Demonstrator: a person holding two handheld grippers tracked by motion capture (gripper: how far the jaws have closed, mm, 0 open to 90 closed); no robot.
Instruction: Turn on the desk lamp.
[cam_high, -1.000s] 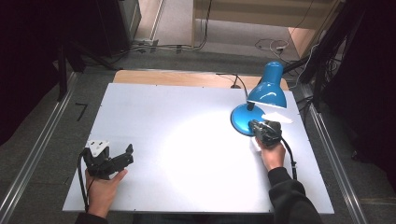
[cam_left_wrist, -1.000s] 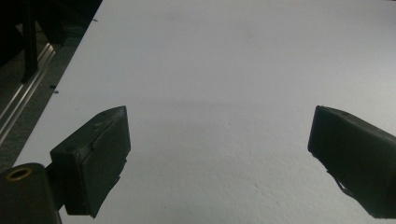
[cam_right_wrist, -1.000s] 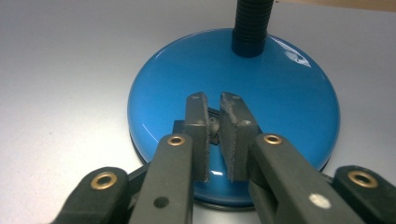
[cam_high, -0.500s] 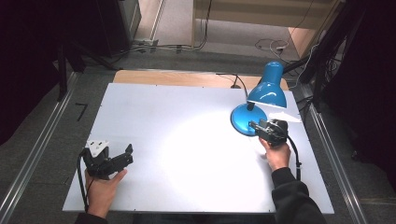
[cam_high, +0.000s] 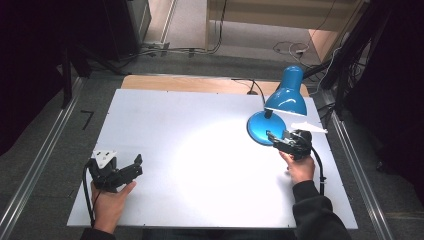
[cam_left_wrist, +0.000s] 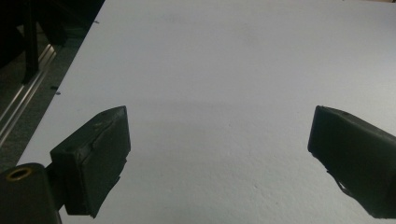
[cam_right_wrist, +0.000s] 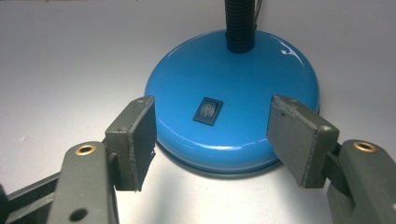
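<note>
A blue desk lamp stands at the table's right side, its shade (cam_high: 287, 94) lit and tilted toward the middle. Its round base (cam_high: 261, 128) carries a black rocker switch (cam_right_wrist: 208, 111) below the black neck (cam_right_wrist: 240, 23). My right gripper (cam_high: 274, 137) points at the base (cam_right_wrist: 233, 84) from the near side. Its jaws have just been opening and stand wide on either side of the base's front edge, pressing on nothing. My left gripper (cam_high: 134, 167) rests at the front left of the table (cam_high: 200, 115), open over bare white surface (cam_left_wrist: 219, 70).
The lamp's cable (cam_high: 250, 86) runs off the far edge toward a wooden board (cam_high: 190, 83). A white paper scrap (cam_high: 306, 127) lies right of the base. Metal rails (cam_high: 40, 165) flank the table. Dark furniture stands at the far left and right.
The right gripper's jaws have opened from nearly closed and the hand has drawn back slightly from the lamp base. The left hand has not moved.
</note>
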